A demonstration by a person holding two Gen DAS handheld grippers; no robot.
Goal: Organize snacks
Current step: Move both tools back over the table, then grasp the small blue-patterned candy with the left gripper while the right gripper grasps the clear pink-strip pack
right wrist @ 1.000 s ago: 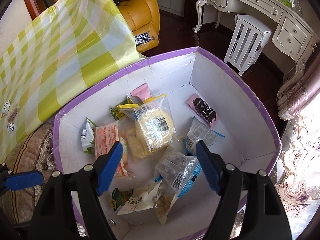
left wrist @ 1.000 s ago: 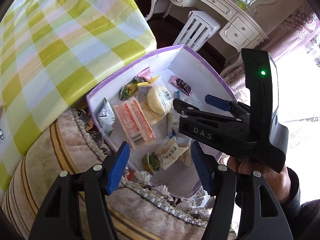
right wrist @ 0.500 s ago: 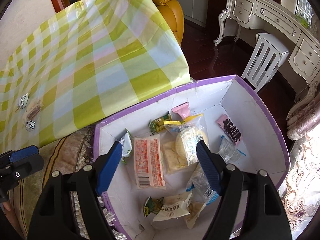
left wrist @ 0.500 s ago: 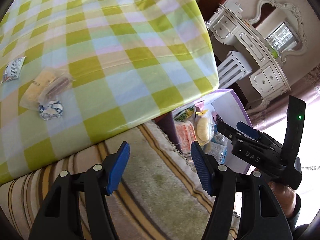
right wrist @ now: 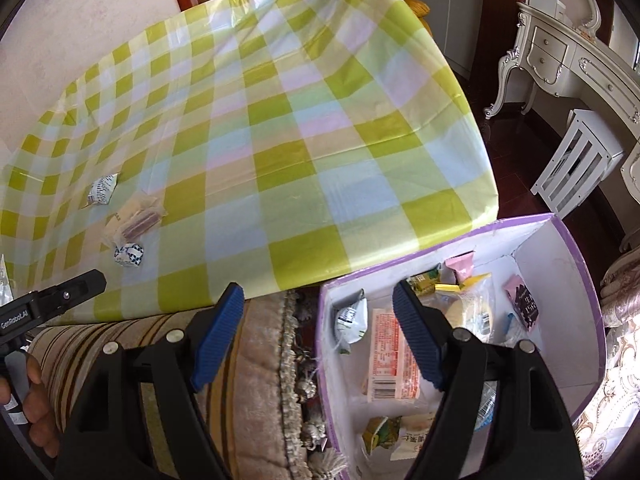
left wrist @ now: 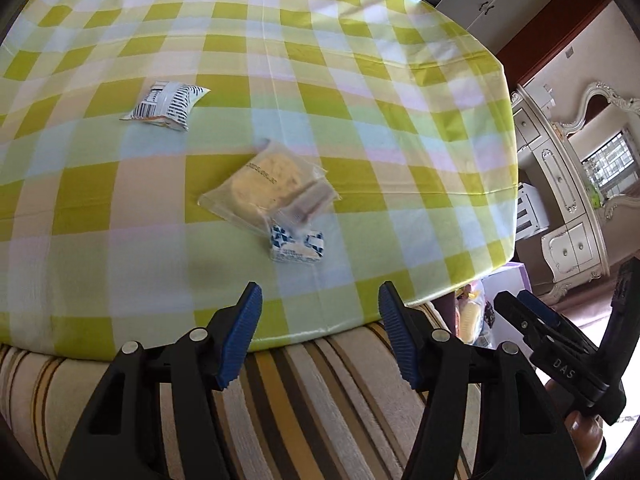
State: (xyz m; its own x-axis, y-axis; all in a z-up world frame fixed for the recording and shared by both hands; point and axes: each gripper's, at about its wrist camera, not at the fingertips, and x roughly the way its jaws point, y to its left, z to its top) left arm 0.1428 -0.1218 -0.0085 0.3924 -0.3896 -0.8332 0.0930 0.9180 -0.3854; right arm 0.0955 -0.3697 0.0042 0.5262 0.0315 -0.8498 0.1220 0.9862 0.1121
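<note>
Left wrist view: the left gripper (left wrist: 320,332) hangs over the near edge of the checked table (left wrist: 360,80), jaws just closing in, nothing between them; a clear biscuit pack (left wrist: 268,188) and a blue-white packet (left wrist: 298,246) lie just ahead. Right wrist view: the right gripper (right wrist: 318,336) gapes wide and empty at the purple box (right wrist: 580,264), which sits off the table's near right corner with snacks inside.
</note>
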